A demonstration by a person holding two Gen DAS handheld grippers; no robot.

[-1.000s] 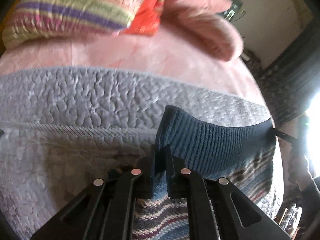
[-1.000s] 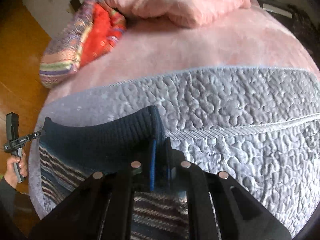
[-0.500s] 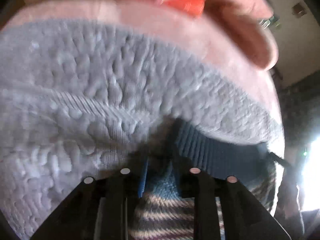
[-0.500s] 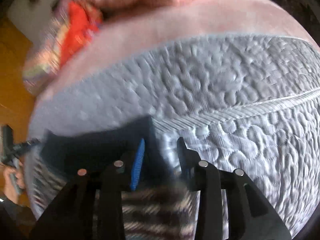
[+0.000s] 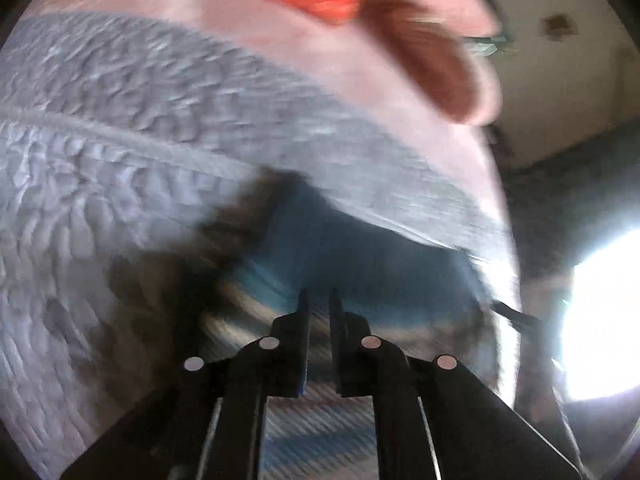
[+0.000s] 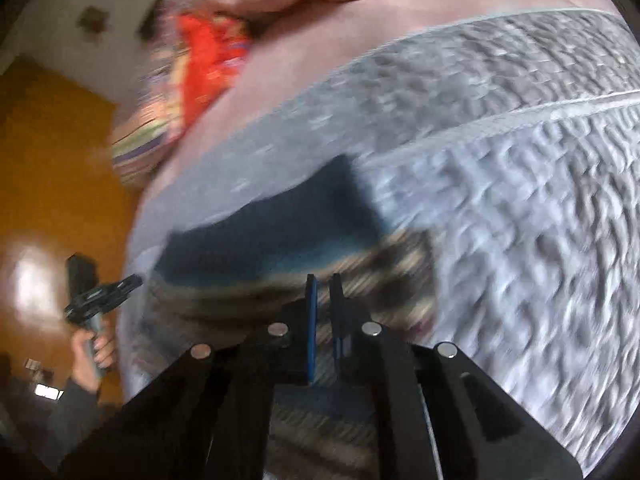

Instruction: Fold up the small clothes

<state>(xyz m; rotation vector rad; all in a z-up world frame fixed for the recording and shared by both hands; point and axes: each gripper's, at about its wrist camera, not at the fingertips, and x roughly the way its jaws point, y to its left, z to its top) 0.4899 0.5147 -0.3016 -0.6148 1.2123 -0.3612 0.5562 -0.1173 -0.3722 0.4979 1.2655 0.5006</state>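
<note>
Bed, grey quilted coverlet (image 6: 520, 208) spread over a pink plush blanket (image 5: 280, 44). On the near part of the coverlet lies the task's thing: a small knitted garment with a dark blue ribbed band and striped body (image 6: 280, 232), band on the far side, stripes running back toward the person.

Left gripper (image 5: 319, 300): fingers drawn close, only a narrow slit between them. They sit over the striped knit just near of the blue band (image 5: 360, 256). Whether any cloth is caught in the slit, I cannot tell; the blur smears it.

Right gripper (image 6: 322, 284): fingers likewise nearly pressed together, a thin gap showing, hovering over the stripes. No fold of cloth is clearly seen between them; cannot tell if they pinch.

Judgement: the two grippers work opposite ends of the garment's width, which suits lifting or laying an edge evenly so a fold lands square. The garment lies flat on the coverlet with room around it.

From the right wrist view the person's left hand (image 6: 96, 348) shows far left, gripping the other tool's handle, beyond the garment's left corner, with orange-brown wooden floor (image 6: 48, 168) behind.

Hard to read:
- Both views heavily motion-blurred; stripe colours and knit texture smear.
- The garment's near part is hidden under the gripper bodies.
- A striped and red cushion (image 6: 200, 64) and a pink pillow (image 5: 448, 68) at the far end are cut off by the frame.
- Bright window glare (image 5: 600, 320) washes out the right side in the left view.
</note>
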